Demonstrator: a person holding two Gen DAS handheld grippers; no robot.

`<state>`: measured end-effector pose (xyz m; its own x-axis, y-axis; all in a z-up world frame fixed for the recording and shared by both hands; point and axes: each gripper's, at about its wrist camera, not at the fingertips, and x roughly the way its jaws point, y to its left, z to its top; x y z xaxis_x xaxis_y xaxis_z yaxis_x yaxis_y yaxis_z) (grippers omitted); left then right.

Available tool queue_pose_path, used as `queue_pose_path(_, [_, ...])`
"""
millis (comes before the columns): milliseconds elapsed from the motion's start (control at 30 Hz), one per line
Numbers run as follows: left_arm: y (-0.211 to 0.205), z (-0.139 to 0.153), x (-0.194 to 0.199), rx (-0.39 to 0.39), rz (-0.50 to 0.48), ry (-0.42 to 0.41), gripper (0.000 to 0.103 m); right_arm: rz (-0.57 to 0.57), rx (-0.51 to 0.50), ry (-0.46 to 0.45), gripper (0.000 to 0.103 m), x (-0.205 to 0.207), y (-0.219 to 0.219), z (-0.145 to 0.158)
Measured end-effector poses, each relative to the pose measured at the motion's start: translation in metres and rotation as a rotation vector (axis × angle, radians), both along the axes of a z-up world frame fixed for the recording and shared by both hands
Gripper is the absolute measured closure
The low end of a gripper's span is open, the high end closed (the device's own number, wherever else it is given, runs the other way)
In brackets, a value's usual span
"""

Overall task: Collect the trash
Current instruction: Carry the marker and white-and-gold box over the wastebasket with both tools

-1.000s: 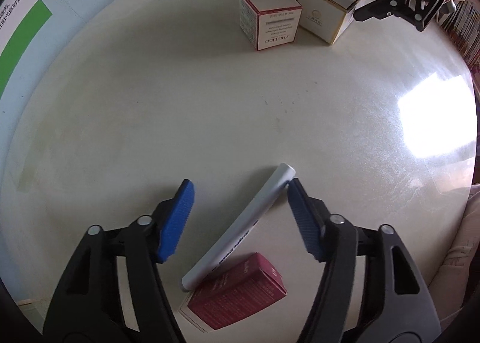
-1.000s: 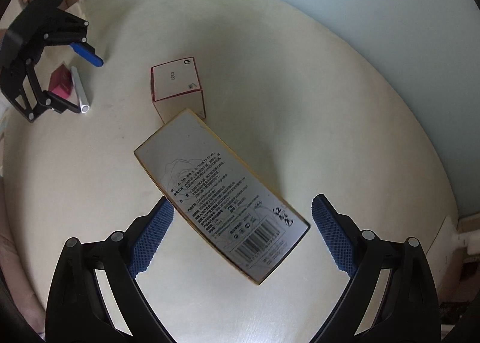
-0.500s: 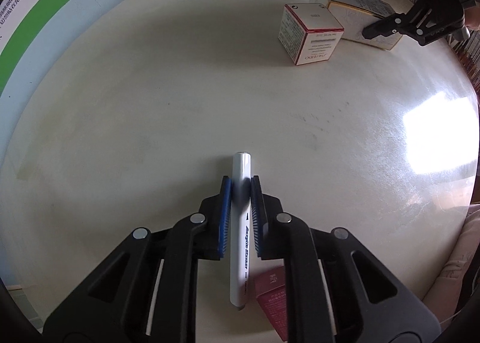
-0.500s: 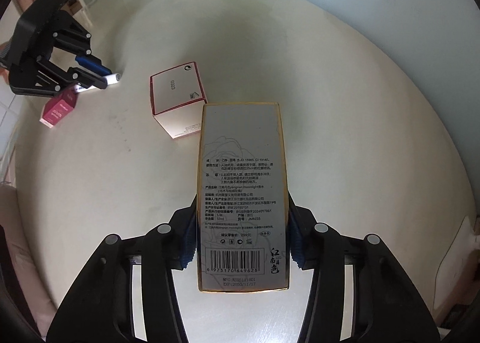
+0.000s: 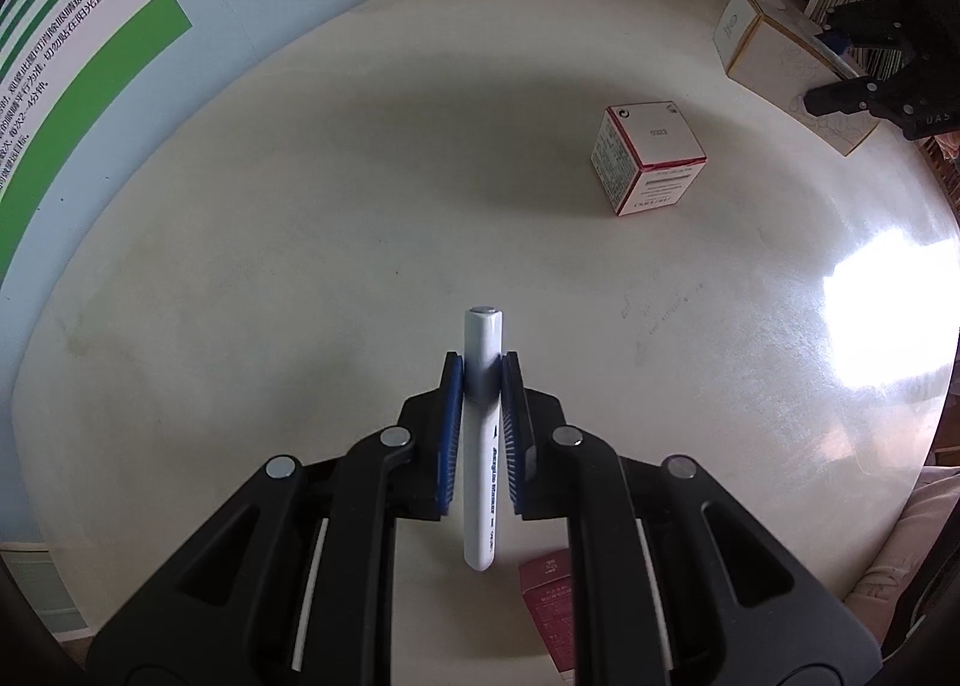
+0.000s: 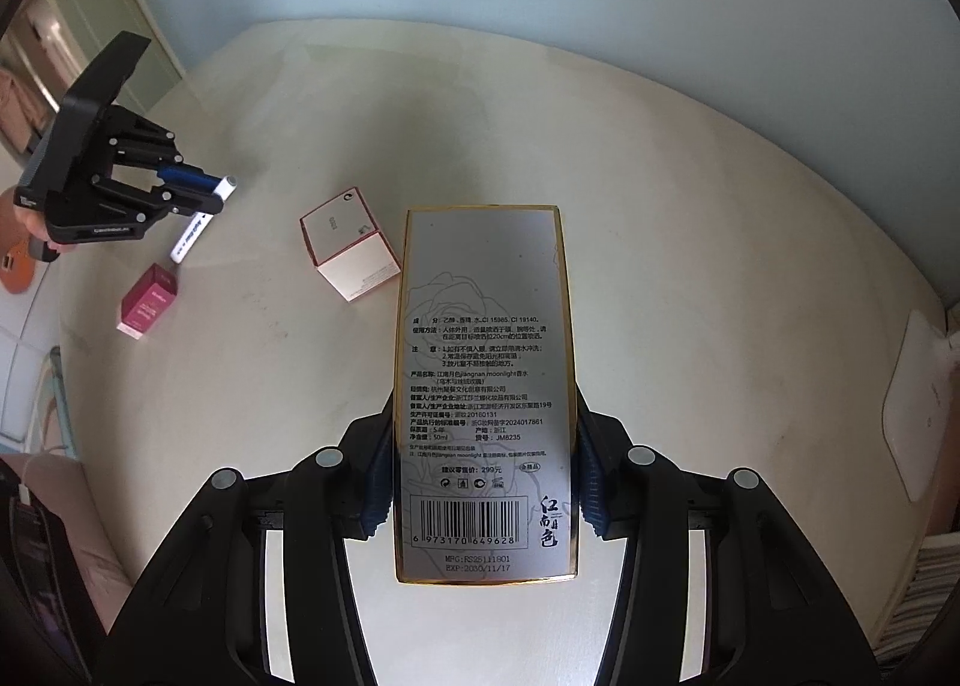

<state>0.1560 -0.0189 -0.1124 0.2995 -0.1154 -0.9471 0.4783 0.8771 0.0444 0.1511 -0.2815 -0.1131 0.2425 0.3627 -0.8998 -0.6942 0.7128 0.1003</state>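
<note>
Left gripper (image 5: pixel 482 380): jaws clamped on white marker (image 5: pixel 482 434) | Right gripper (image 6: pixel 483 482): jaws clamped on gold-edged carton (image 6: pixel 483 386) | Cube box (image 5: pixel 651 158), maroon box (image 6: pixel 147 302): left on table (image 5: pixel 300 266).

Both wrist cameras look down their fingers, sharing the cream table (image 5: pixel 300 266) from opposite sides.

On the round cream table (image 6: pixel 690 266), the red-edged white cube box (image 6: pixel 351 245) sits between the white marker pen (image 5: pixel 482 434) held at left and the tall gold-edged printed box (image 6: pixel 483 386) held at right; the small maroon carton (image 6: pixel 147 302) lies near the marker.
</note>
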Motion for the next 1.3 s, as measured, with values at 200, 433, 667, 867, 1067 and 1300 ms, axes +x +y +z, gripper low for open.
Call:
queue_pose_path(200, [-0.015, 0.02, -0.004, -0.004, -0.005, -0.027, 0.092, -0.048, 0.019, -0.013, 0.054, -0.027, -0.008, 0.003])
queue_pose_path(433, [-0.027, 0.041, -0.028, -0.017, -0.067, -0.05, 0.092, -0.135, 0.03, -0.013, 0.054, -0.055, -0.034, 0.014])
queue_pose_path(667, [-0.077, 0.038, -0.047, -0.05, -0.167, -0.07, 0.092, -0.25, 0.038, -0.041, 0.054, -0.099, -0.058, 0.028])
queue_pose_path(867, [-0.115, 0.058, -0.075, -0.052, -0.281, -0.111, 0.092, -0.387, 0.042, -0.08, 0.054, -0.144, -0.086, 0.041])
queue_pose_path(1067, [-0.158, 0.07, -0.096, -0.058, -0.41, -0.14, 0.092, -0.519, 0.022, -0.1, 0.054, -0.195, -0.116, 0.049])
queue_pose_path(1300, [-0.208, 0.079, -0.123, -0.082, -0.5, -0.131, 0.092, -0.681, 0.07, -0.117, 0.054, -0.262, -0.159, 0.057])
